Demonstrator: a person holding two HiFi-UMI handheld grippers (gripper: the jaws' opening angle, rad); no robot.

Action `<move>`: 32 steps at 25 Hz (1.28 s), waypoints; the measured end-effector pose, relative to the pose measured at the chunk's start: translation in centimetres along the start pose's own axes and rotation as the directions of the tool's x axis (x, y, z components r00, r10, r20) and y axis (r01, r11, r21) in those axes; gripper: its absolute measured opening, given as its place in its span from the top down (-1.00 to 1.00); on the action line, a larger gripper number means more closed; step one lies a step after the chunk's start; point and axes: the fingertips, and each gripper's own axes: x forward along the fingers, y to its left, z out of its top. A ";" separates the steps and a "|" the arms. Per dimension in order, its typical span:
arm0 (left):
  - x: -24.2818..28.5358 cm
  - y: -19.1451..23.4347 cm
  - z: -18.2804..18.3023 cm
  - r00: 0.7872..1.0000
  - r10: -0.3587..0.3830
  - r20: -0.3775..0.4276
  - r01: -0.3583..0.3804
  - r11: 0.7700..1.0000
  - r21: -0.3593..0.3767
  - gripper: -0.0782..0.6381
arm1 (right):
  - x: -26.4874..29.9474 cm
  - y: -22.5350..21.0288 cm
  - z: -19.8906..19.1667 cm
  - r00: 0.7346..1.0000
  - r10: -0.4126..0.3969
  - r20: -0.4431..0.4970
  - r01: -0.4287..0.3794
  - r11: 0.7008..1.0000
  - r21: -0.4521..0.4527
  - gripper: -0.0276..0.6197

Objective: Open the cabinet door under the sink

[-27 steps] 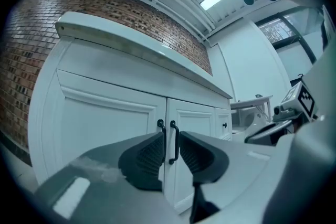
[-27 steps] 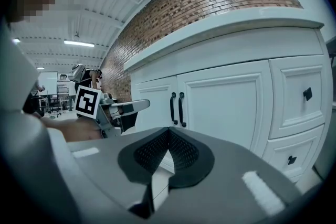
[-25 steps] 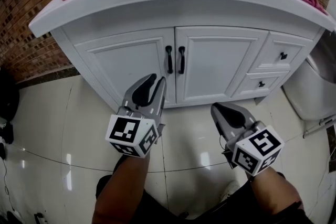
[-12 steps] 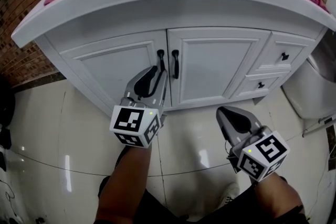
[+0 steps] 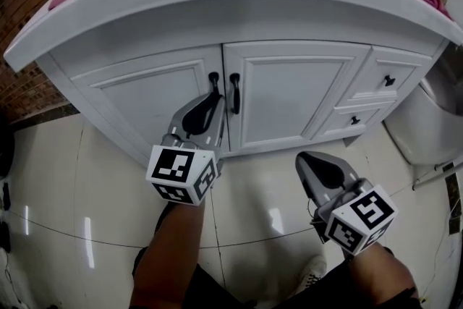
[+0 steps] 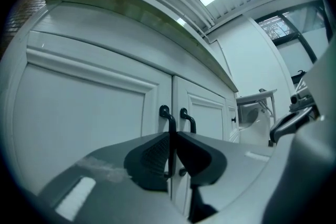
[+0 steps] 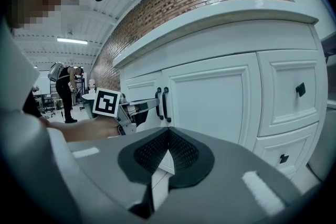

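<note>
Left tongs point(image 5: 214, 102), pads pressed together, point at the closed cabinet door's point(image 5: 148, 101) handle point(image 5: 214, 85), seemingly just short of it. They should part, straddle that bar squarely, pinch, then pull outward. Right tongs point(image 5: 309, 161), also closed and empty, hang well right of the handle.

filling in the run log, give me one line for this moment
phase: grasp | left gripper: shut on left door handle | right gripper: shut, empty | left door: closed
</note>
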 end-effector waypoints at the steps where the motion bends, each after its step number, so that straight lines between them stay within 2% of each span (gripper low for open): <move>1: 0.1 0.0 0.0 1.000 -0.001 -0.001 0.001 1.000 0.003 0.65 | 0.0 0.0 0.1 1.000 0.000 0.000 0.000 1.000 0.001 0.89; 5: 0.3 0.1 0.2 1.000 -0.004 -0.005 0.004 1.000 0.019 0.65 | -0.3 0.2 0.1 1.000 0.004 -0.003 -0.004 1.000 0.013 0.89; 9: 0.4 0.1 0.1 1.000 -0.012 -0.004 0.012 1.000 -0.009 0.67 | -0.8 0.1 0.3 1.000 -0.005 0.000 0.005 1.000 0.010 0.90; 15: -0.4 -0.3 0.0 1.000 0.005 -0.018 -0.005 1.000 -0.003 0.67 | -1.5 0.5 0.6 1.000 -0.015 0.006 0.015 1.000 -0.008 0.89; 24: -3.6 -2.2 -0.1 0.999 -0.022 -0.039 0.021 1.000 -0.017 0.66 | -1.5 3.0 1.4 0.999 0.035 0.027 -0.034 0.999 -0.041 0.89; 32: -8.3 -4.0 -0.1 0.994 -0.042 -0.099 0.040 0.999 -0.025 0.65 | -2.2 6.9 2.4 0.995 0.087 0.045 -0.084 0.994 -0.068 0.89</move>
